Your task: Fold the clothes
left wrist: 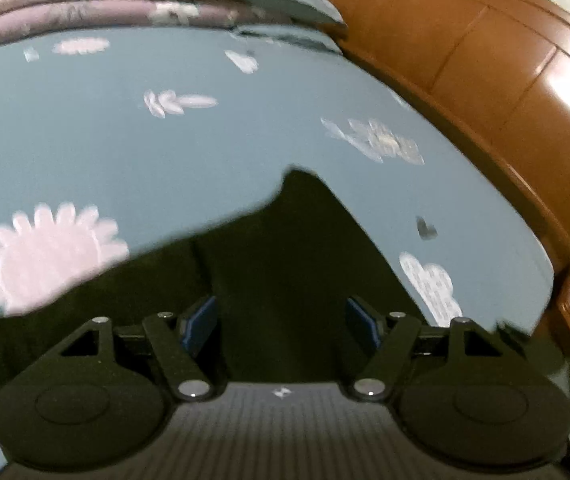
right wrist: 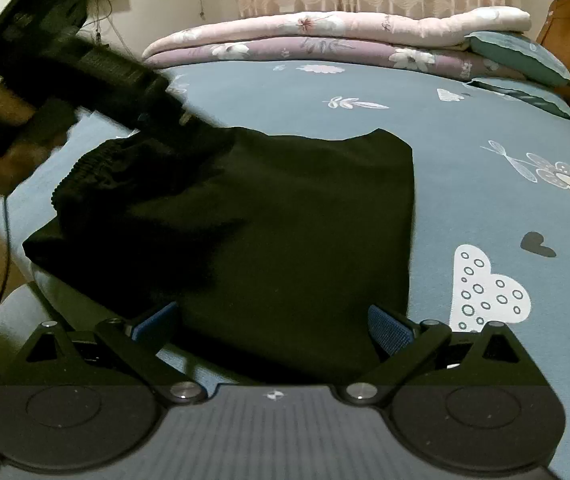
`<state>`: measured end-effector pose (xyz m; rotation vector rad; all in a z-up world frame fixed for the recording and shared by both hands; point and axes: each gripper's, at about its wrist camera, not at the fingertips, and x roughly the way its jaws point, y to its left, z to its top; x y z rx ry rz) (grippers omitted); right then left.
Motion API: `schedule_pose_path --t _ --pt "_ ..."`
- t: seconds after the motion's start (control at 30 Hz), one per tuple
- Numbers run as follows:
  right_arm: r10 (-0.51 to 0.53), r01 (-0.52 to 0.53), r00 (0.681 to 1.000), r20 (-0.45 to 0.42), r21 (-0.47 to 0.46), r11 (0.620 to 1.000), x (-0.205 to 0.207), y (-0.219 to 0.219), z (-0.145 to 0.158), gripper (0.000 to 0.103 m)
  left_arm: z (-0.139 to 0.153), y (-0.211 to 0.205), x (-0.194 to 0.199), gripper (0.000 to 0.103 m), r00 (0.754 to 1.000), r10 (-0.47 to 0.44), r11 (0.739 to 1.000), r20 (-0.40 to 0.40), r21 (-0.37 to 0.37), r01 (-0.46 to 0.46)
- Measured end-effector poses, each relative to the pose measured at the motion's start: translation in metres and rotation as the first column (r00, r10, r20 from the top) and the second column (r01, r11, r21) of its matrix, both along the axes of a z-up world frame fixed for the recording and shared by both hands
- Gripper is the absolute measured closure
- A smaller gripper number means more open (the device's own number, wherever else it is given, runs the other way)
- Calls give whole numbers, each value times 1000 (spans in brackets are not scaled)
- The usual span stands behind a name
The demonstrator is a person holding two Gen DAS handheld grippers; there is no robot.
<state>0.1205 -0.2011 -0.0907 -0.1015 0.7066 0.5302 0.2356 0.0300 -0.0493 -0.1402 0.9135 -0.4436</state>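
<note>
A black garment (right wrist: 269, 216) lies folded on the blue bedsheet (right wrist: 465, 160), frame centre. The right gripper (right wrist: 275, 322) gapes wide at its near edge, empty. The left gripper (left wrist: 281, 318) is likewise spread, holding nothing; open sheet to the right.

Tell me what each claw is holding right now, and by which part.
Nothing is held. The right claw is open with the near edge of the black garment between its fingers; the left claw is open over it.

One black garment (right wrist: 277, 216), two quilts (right wrist: 325, 36) (stacked), two pillows (right wrist: 521, 54).
</note>
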Motion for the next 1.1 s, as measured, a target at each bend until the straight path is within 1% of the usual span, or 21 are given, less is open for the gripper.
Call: schedule_pose_path --t 0.17,0.23,0.33,0.4,0.47,0.57,0.63,0.7,0.77,0.87,0.93,1.0,1.07,1.1 --pt "-6 6 1000 0 1 1000 -3 -4 1 1 -24 12 34 34 995 86 996 -53 13 -86" --pt "-10 10 1000 0 2 1000 -4 -8 1 1 -32 16 28 33 998 62 998 -11 -6 -62" --pt "-20 20 1000 -3 14 1000 -2 -12 1 1 -28 19 25 33 998 62 998 -12 5 -62" --pt "-28 28 1000 10 18 999 -3 -13 3 1 -16 15 24 34 995 97 995 -26 18 -96" --pt "-28 27 999 21 23 999 -3 -13 6 1 -1 6 14 34 998 62 998 17 6 -62" --pt "-26 25 999 33 27 999 -4 -13 9 1 8 -5 0 32 999 -14 999 47 -29 15" --pt "-27 26 999 34 27 999 -4 -13 10 1 0 -10 -4 32 999 -26 999 25 -19 27" --pt "-25 24 999 33 23 999 -4 -12 10 1 -19 -9 -1 33 1000 -9 1000 -20 4 9" --pt "-23 23 999 34 14 1000 -5 -10 11 1 -25 -4 -1 33 1000 6 1000 -15 -21 -7" --pt "-24 24 999 42 14 1000 -6 -11 13 1 -14 0 -5 33 1000 13 1000 -25 -28 -14" --pt "-30 29 999 45 18 999 -7 -12 15 1 -6 3 -10 32 1000 17 1000 7 -26 -17" --pt "-31 31 998 45 20 999 -7 -11 15 1 -1 12 -11 32 998 48 999 33 -15 -48" --pt "-27 26 999 47 15 1000 -7 -10 16 1 -4 25 -8 32 995 101 995 17 -7 -101" --pt "-24 24 999 48 12 1000 -8 -9 16 1 -11 31 -6 32 993 117 993 -4 0 -117"
